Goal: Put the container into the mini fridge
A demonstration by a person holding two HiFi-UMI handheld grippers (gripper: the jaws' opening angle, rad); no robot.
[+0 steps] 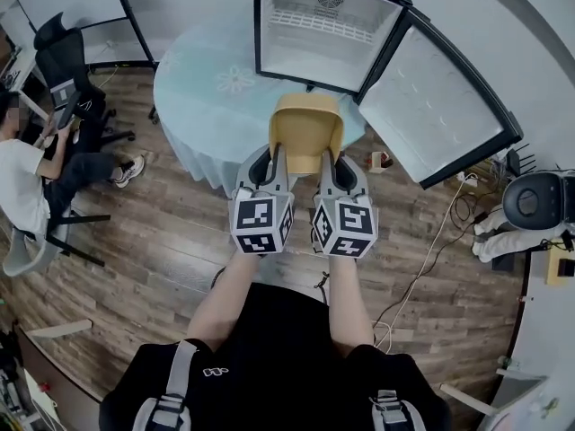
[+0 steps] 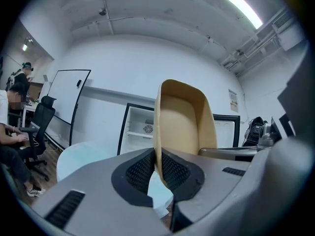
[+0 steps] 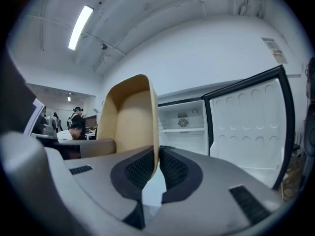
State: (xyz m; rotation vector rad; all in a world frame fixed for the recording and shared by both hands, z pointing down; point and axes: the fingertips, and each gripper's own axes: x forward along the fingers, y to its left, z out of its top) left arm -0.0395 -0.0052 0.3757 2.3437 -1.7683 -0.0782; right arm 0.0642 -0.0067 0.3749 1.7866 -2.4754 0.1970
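A tan, empty container (image 1: 306, 129) hangs in the air in front of the mini fridge (image 1: 323, 27), held from both sides. My left gripper (image 1: 273, 153) is shut on its left wall (image 2: 156, 132), the pads pinching the thin rim. On its right wall (image 3: 155, 132), my right gripper (image 1: 327, 157) is shut the same way. The fridge stands on a round table (image 1: 207, 88), its door (image 1: 440, 106) swung wide to the right. One wire shelf (image 1: 310, 21) crosses the white inside.
A seated person (image 1: 22, 164) and office chairs (image 1: 67, 61) are at the left. A whiteboard (image 1: 67, 7) stands at the back left. Cables (image 1: 431, 250) run over the wooden floor at the right, near a white machine (image 1: 535, 205).
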